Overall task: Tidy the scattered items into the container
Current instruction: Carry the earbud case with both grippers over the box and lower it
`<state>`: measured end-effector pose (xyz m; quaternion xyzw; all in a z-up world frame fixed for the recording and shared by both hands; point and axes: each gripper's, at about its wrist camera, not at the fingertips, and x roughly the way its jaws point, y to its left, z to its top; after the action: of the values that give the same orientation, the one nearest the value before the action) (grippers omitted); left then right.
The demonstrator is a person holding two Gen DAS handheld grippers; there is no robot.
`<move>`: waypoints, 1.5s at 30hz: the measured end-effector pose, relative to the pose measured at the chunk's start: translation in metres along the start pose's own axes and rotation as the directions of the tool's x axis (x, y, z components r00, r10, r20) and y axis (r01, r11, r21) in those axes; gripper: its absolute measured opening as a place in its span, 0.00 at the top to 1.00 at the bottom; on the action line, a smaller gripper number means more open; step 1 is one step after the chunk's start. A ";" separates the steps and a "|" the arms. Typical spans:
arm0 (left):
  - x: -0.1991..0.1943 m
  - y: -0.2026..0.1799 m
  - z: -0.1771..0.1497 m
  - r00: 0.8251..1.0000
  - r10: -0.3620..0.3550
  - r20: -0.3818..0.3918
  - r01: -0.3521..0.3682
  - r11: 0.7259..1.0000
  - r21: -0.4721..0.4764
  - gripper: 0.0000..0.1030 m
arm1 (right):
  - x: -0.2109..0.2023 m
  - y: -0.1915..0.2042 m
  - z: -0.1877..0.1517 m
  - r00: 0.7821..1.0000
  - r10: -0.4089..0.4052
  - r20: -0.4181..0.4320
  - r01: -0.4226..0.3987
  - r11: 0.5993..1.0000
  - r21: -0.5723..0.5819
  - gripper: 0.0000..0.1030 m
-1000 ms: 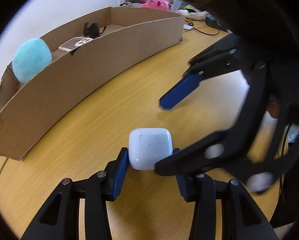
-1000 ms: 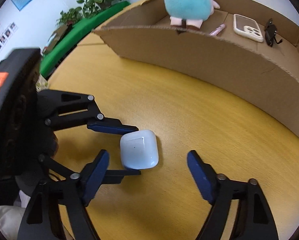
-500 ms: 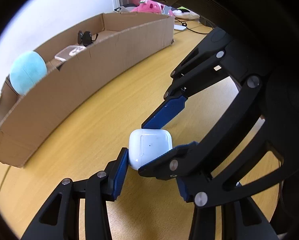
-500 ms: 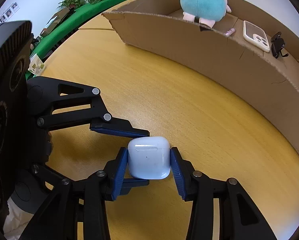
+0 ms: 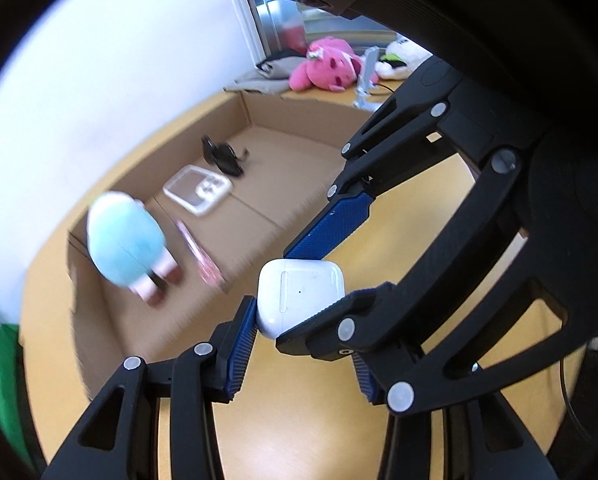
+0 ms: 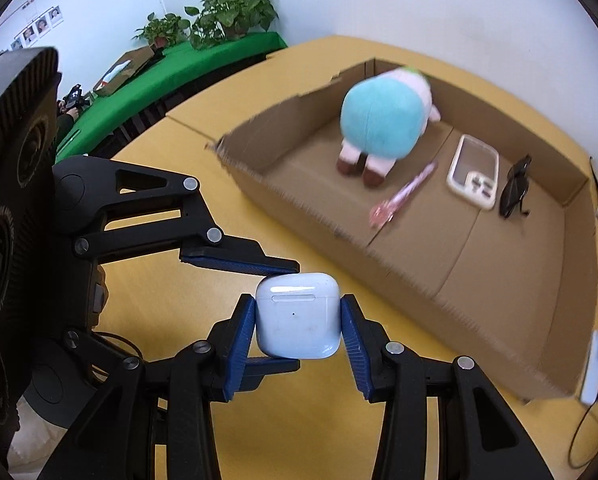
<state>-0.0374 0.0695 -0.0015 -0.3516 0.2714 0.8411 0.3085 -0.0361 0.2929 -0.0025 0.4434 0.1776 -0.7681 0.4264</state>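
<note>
Two pairs of tongs grip one white earbud case [image 6: 298, 316] at once, holding it in the air above a yellow wooden table [image 6: 299, 420]. The right tongs [image 6: 299, 330] press their blue pads on the case's two sides, jaws partly closed around it. The left tongs [image 5: 299, 332] reach in from the other side and clamp the same case across its other two faces; in the right wrist view one left finger [image 6: 239, 262] lies along the top of the case and the other shows beneath it.

Just beyond the case stands an open cardboard box [image 6: 439, 280], its near wall close to the tongs. Inside the box, at the end farthest from the case's right, a round teal plush toy [image 6: 383, 120] stands on pink feet. Beside the toy's feet a pink pen-like item [image 6: 403, 194] lies on the box floor. Next along is a white phone case [image 6: 475, 172], lying flat, and beside that a black folded object [image 6: 515, 188], too blurred to identify.

Past the far end of the box, in the left wrist view, a pink plush toy [image 5: 327, 64] rests on the table. Behind the box's other end, potted plants [image 6: 227, 12] sit on a green-covered counter [image 6: 171, 72].
</note>
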 end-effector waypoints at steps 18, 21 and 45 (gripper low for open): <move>0.037 0.050 0.080 1.000 -0.019 0.010 0.019 1.000 0.011 0.58 | -0.003 -0.101 0.071 1.000 -0.008 0.019 0.007 1.000 0.024 0.55; 0.051 0.055 0.085 0.999 -0.048 -0.011 0.048 0.999 0.010 0.58 | 0.004 -0.117 0.072 1.000 0.019 0.012 -0.019 0.998 0.053 0.55; 0.159 0.070 0.112 0.953 -0.237 -0.187 0.239 0.971 -0.008 0.58 | 0.075 -0.215 0.060 0.985 0.101 -0.139 -0.063 0.965 0.256 0.55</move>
<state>-0.2243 0.1503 -0.0380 -0.4569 0.2610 0.7591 0.3833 -0.2606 0.3394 -0.0549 0.5575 0.0921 -0.7303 0.3838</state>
